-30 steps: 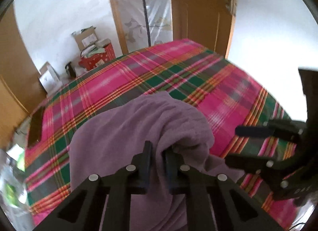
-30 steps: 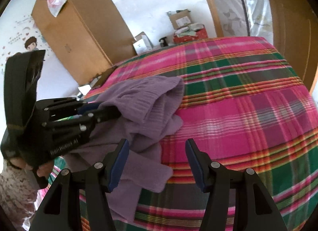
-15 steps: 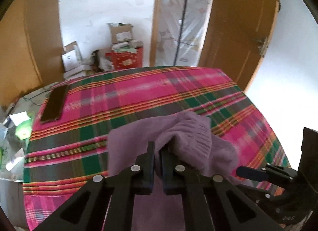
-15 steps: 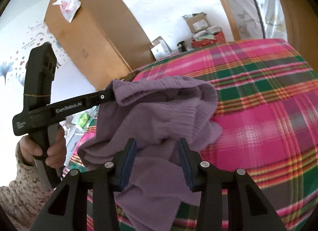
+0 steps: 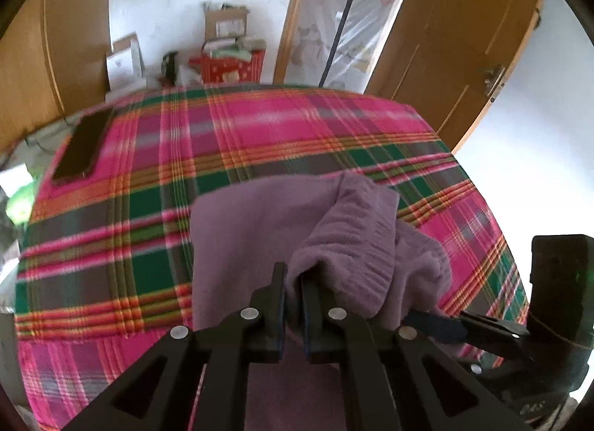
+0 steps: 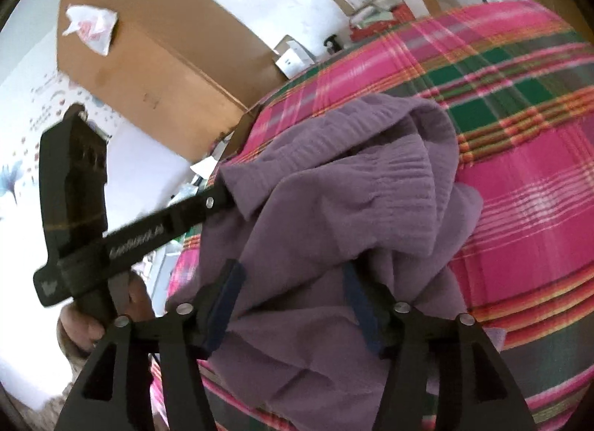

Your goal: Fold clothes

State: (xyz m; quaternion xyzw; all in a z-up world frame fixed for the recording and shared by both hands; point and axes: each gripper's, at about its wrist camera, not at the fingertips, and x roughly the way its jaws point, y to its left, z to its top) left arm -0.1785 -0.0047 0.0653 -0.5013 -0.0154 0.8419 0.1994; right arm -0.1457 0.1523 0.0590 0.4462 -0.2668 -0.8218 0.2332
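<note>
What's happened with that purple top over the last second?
The left hand-held gripper, clamped on the purple top, has lifted its edge higher off the plaid bedspread. The right hand-held gripper moved in, and its open fingers now straddle the hanging cloth without closing. The phone stayed put.

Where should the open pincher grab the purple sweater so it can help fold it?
Probably the loose lower edge of the purple sweater, coming in level from the near side. The right gripper is open with that fabric between its fingers, while the left gripper pinches a bunched ribbed edge, so an opposite hold could spread the sweater flat.
</note>
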